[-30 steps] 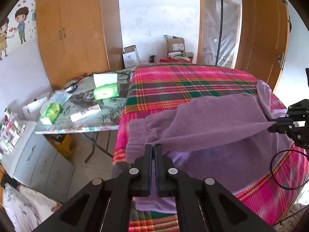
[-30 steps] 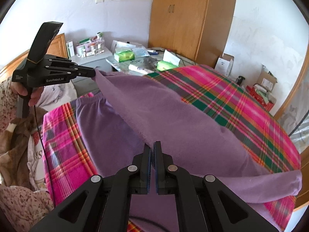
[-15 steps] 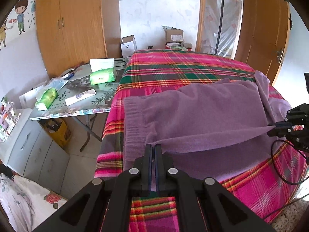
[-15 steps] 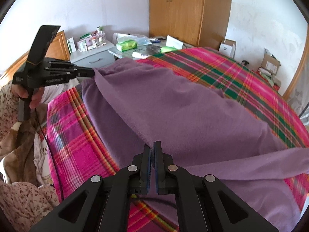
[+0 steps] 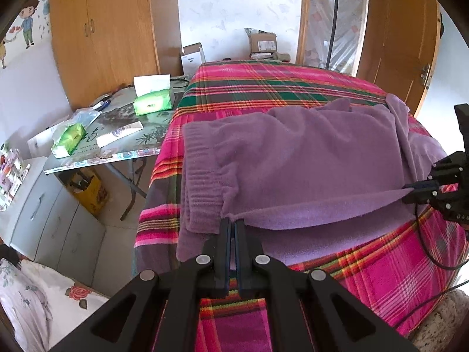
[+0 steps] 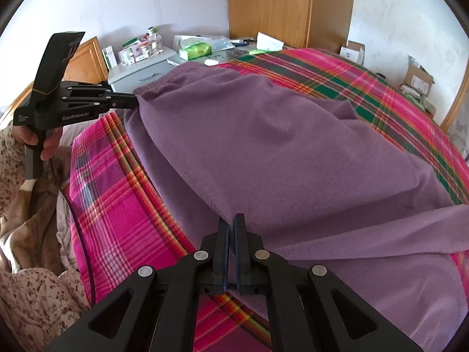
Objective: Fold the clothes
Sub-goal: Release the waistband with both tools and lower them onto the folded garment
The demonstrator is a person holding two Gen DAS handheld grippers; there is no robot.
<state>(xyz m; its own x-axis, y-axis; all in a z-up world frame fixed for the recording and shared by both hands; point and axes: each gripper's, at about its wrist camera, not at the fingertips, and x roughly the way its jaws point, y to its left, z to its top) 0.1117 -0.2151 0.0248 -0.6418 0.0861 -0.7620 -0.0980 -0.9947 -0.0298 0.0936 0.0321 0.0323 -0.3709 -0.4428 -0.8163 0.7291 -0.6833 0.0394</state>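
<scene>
A purple fleece garment [image 5: 293, 161] [image 6: 278, 146] lies across a pink plaid bed [image 5: 278, 85] [image 6: 117, 205], its ribbed hem toward the bed's left side. My left gripper [image 5: 233, 223] is shut on the garment's near edge by the hem; it also shows at the left of the right wrist view, left gripper [image 6: 133, 101], with a hand on its handle. My right gripper [image 6: 231, 223] is shut on the same folded edge further along and appears at the right of the left wrist view, right gripper [image 5: 410, 189]. One sleeve [image 6: 381, 234] trails right.
A side table [image 5: 117, 135] with green tissue packs [image 5: 152, 104] stands left of the bed, with a grey drawer unit [image 5: 49, 211] below it. A wooden wardrobe [image 5: 102, 29], cardboard boxes [image 5: 262, 44] and a door [image 5: 404, 44] stand behind. Bedding [image 6: 29, 264] is piled beside the bed.
Both grippers have lowered the held purple edge forward over the garment; the raised flap now rests nearly flat on the bed, doubled over the lower layer.
</scene>
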